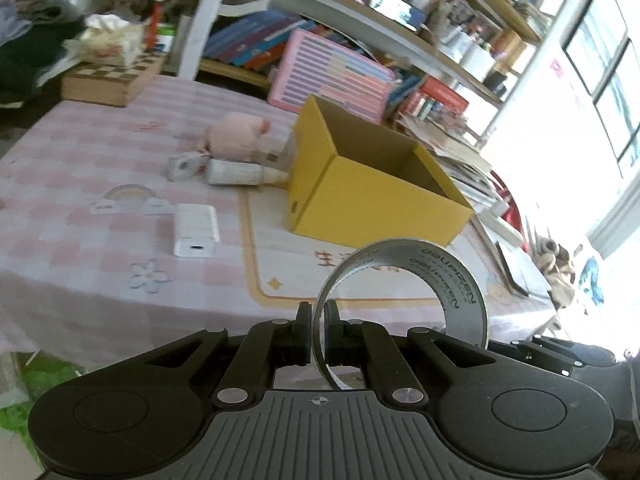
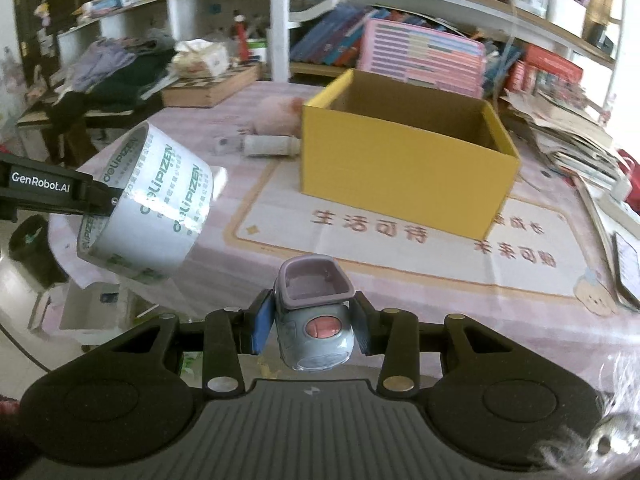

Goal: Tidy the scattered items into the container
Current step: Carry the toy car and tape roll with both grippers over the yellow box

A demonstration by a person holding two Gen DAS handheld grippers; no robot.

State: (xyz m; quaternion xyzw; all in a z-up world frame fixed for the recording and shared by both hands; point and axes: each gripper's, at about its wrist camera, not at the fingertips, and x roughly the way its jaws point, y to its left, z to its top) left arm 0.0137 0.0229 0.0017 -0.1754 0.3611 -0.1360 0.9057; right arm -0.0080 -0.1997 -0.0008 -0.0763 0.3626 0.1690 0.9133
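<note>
"GenRobot.AI" in white on black left gripper (image 2: 98, 200). "deliPIZEN" printed repeatedly on tape roll (image 2: 156, 204). Chinese "生活可待" on bench mat (image 2: 372, 228).

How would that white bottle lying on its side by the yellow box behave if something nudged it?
The white cylindrical bottle lies on its side on the pink checked tablecloth, so a sideways nudge would probably roll it. Its narrower cap end nearly meets the yellow cardboard box, which would likely stop it. It looks rigid and fairly light.

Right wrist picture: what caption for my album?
Toy car held in the jaws, tape roll beside it, yellow box ahead.
</note>
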